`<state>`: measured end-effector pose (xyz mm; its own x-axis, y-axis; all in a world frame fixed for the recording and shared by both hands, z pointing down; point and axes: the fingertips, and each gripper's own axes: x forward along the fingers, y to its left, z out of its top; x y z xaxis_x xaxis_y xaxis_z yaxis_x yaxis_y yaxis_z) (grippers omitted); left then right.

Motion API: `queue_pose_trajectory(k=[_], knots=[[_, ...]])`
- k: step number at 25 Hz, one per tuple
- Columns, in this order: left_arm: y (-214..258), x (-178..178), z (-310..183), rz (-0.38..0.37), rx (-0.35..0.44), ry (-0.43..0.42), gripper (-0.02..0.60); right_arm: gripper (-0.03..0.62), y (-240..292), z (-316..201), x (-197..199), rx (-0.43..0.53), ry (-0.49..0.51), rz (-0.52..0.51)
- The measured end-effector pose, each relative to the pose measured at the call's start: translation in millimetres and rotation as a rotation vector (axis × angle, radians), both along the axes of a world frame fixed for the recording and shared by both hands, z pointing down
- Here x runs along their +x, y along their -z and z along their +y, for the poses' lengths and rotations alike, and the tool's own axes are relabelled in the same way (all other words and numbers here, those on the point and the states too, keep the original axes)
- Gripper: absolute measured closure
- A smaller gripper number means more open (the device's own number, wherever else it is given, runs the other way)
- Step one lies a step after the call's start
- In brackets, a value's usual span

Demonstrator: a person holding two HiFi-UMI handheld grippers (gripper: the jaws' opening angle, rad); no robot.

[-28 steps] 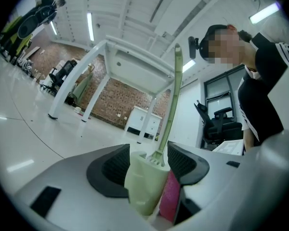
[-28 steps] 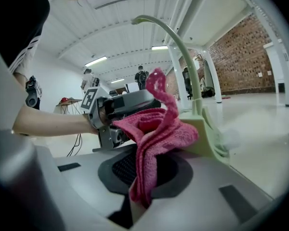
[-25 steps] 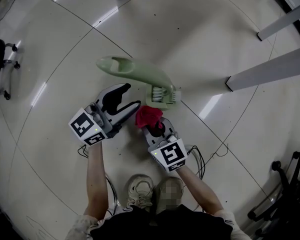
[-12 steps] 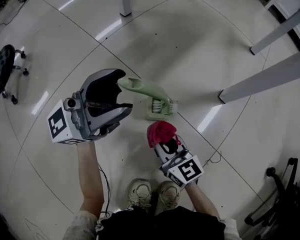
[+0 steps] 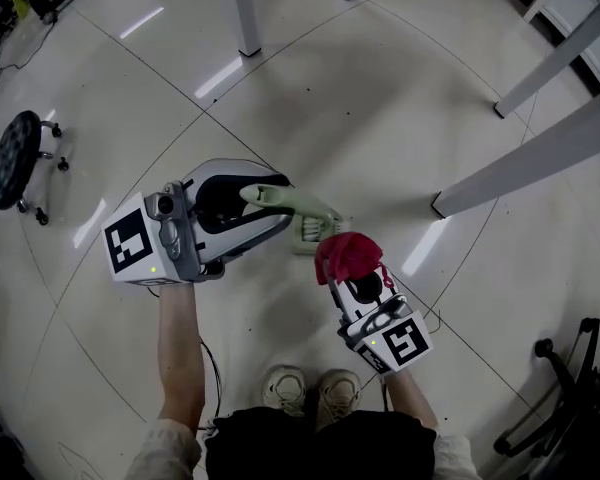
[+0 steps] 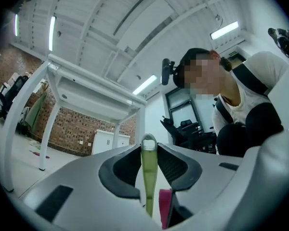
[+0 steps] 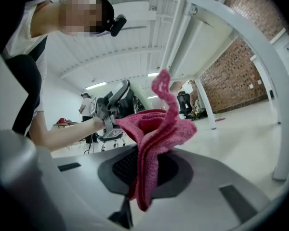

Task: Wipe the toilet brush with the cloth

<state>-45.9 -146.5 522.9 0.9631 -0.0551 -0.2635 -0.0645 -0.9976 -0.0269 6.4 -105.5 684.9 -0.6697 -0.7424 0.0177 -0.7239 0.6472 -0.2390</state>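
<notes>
A pale green toilet brush (image 5: 298,208) has its handle between the jaws of my left gripper (image 5: 263,208), and its bristle head (image 5: 315,231) sticks out to the right. In the left gripper view the thin green handle (image 6: 148,177) stands upright between the dark pads, which are closing and touch it on both sides. My right gripper (image 5: 356,271) is shut on a bunched red cloth (image 5: 347,254), just right of and below the brush head. The cloth (image 7: 155,138) rises from between the right jaws, and a bit of it shows in the left gripper view.
A black wheeled stool (image 5: 20,160) stands at the far left. White table legs (image 5: 244,10) and slanted white beams (image 5: 525,168) cross the top and right. A black chair base (image 5: 570,393) sits at the bottom right. The person's shoes (image 5: 285,388) are below the grippers.
My left gripper rose, came over the brush handle and narrowed from wide open onto it. My right gripper rose and shifted right with the cloth.
</notes>
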Motion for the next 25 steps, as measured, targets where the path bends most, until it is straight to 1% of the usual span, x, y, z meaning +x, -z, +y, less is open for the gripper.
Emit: queue_pose_trajectory(k=[2, 3, 4, 6, 7, 9, 12, 14, 16, 18, 19, 21, 23, 25], knots=[[3, 2, -1, -0.007, 0.005, 0.0, 0.469, 0.562, 29, -7, 10, 0.061, -0.026, -0.011], [10, 4, -3, -0.006, -0.004, 0.004, 0.469, 0.562, 44, -10, 17, 0.069, -0.043, -0.005], [22, 9, -6, -0.001, -0.022, 0.007, 0.471, 0.562, 61, -12, 26, 0.057, -0.058, 0.013], [64, 22, -14, 0.006, -0.072, 0.002, 0.472, 0.562, 110, -19, 40, 0.016, -0.079, 0.05], [95, 28, -19, 0.008, -0.091, -0.003, 0.472, 0.562, 144, -27, 45, 0.003, -0.085, 0.056], [171, 36, -35, 0.024, -0.109, -0.001, 0.472, 0.562, 225, -50, 50, -0.002, -0.096, 0.043], [306, 37, -57, 0.068, -0.12, 0.029, 0.472, 0.562, 369, -85, 51, 0.032, -0.122, 0.018], [401, 37, -56, 0.068, -0.126, 0.049, 0.472, 0.563, 470, -90, 49, 0.039, -0.133, 0.014], [494, 34, -50, 0.067, -0.137, 0.069, 0.472, 0.562, 566, -87, 46, 0.023, -0.139, 0.011], [574, 30, -45, 0.079, -0.161, 0.097, 0.472, 0.563, 649, -79, 45, 0.01, -0.148, 0.025], [606, 28, -41, 0.081, -0.175, 0.111, 0.472, 0.562, 685, -74, 45, 0.008, -0.154, 0.043], [653, 25, -32, 0.074, -0.196, 0.127, 0.472, 0.562, 743, -64, 45, 0.012, -0.165, 0.076], [680, 24, -18, 0.058, -0.203, 0.127, 0.472, 0.562, 783, -55, 43, 0.02, -0.161, 0.082], [690, 23, 1, 0.036, -0.205, 0.117, 0.472, 0.563, 807, -44, 37, 0.035, -0.146, 0.086]])
